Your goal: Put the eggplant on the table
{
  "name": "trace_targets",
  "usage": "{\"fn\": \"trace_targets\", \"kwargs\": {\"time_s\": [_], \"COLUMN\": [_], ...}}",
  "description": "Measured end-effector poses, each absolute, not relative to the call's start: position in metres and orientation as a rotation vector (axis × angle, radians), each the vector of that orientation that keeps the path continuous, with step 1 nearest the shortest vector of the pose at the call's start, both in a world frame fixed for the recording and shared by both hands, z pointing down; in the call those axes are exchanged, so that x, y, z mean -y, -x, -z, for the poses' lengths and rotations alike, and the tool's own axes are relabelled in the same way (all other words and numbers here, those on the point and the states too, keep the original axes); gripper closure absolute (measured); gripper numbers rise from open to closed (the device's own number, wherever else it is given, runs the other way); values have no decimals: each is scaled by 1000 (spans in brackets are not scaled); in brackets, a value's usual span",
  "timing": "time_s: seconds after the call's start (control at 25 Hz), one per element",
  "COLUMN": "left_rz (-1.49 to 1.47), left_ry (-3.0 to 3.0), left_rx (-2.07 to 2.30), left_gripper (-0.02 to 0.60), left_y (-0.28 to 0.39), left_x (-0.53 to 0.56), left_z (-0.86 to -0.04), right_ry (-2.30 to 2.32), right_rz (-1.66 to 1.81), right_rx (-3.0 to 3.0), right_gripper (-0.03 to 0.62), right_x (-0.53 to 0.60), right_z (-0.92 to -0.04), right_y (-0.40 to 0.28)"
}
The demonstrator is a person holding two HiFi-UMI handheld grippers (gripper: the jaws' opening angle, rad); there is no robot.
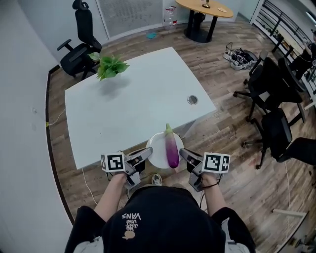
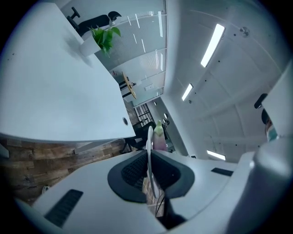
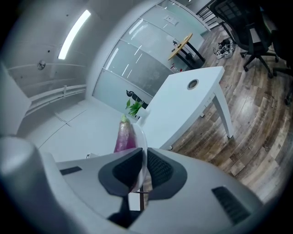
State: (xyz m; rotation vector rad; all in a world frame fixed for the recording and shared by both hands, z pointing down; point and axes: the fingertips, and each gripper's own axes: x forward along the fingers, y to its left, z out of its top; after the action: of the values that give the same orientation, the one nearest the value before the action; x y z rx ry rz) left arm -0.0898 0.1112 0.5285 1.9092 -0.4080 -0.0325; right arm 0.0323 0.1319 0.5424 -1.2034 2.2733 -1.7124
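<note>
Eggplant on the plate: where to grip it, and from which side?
Likely across the purple mid-body of the eggplant, from above, jaws spanning its narrow width: it lies flat on the plate, stem end away from the person. Left gripper and right gripper each clamp the plate rim, so one must release first.

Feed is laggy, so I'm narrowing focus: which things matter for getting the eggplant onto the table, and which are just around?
In the job: eggplant; white plate under it; left gripper and right gripper, each shut on the plate's rim; white table.
Just around: potted plant on the table's far corner; black office chair; round wooden table.
</note>
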Motion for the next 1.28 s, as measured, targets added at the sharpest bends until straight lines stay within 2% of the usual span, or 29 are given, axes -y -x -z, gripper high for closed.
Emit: {"fn": "trace_targets", "kwargs": {"time_s": [0.44, 1.28], "left_rz": [32, 94], "left_ry": [-1896, -1856], "left_rx": [392, 510], "left_gripper": [554, 554], "left_y": [90, 39], "left_x": [-68, 37], "left_z": [-536, -543], "right_ry": [1229, 1093], "right_rz": [1717, 1793], "right_rx": [-2244, -2352], "right_gripper": [556, 556], "right_x": [-92, 28], "right_z": [-547, -553], "right_y": [-33, -86]}}
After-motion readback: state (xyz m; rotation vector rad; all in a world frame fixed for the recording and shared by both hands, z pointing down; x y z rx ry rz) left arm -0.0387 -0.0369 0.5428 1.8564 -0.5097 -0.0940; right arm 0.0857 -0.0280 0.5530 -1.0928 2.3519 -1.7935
